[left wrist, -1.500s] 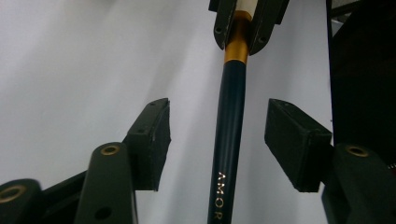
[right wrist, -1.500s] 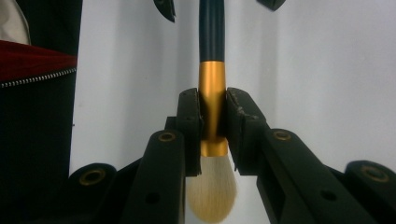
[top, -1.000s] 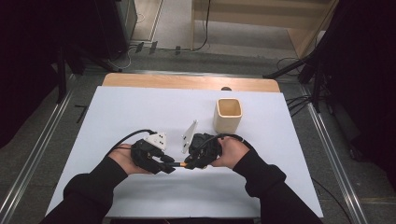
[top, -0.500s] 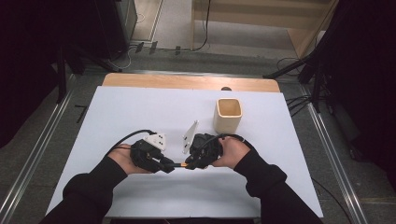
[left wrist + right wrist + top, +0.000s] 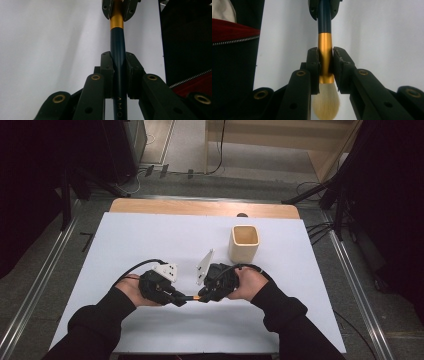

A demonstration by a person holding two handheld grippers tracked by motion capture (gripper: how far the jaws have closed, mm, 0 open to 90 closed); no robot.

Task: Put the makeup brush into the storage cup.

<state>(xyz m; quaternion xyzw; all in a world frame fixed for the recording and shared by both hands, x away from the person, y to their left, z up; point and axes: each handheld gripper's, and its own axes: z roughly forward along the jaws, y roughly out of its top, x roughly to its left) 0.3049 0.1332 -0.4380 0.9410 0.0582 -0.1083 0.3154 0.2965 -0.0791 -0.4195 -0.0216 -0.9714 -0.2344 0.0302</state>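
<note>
Grippers meet near the front of the white table (image 5: pixel 150 235), tips facing each other, a makeup brush (image 5: pixel 192 297) bridging them. At nine o'clock of the pair, the left gripper (image 5: pixel 181 300) has just been closing its jaws, and its pads now press both sides of the brush's dark blue handle (image 5: pixel 118 65); in the left gripper view the handle runs toward twelve o'clock, ending in the gold ferrule pinched by the other gripper. At three o'clock, the right gripper (image 5: pixel 201 297) is clamped on that gold ferrule (image 5: pixel 325 57), with the pale bristles (image 5: pixel 325 103) bulging at six o'clock below its pads in the right gripper view. Toward one o'clock of the hands, well apart, a cream square cup (image 5: pixel 244 243) stands upright on the table.
</note>
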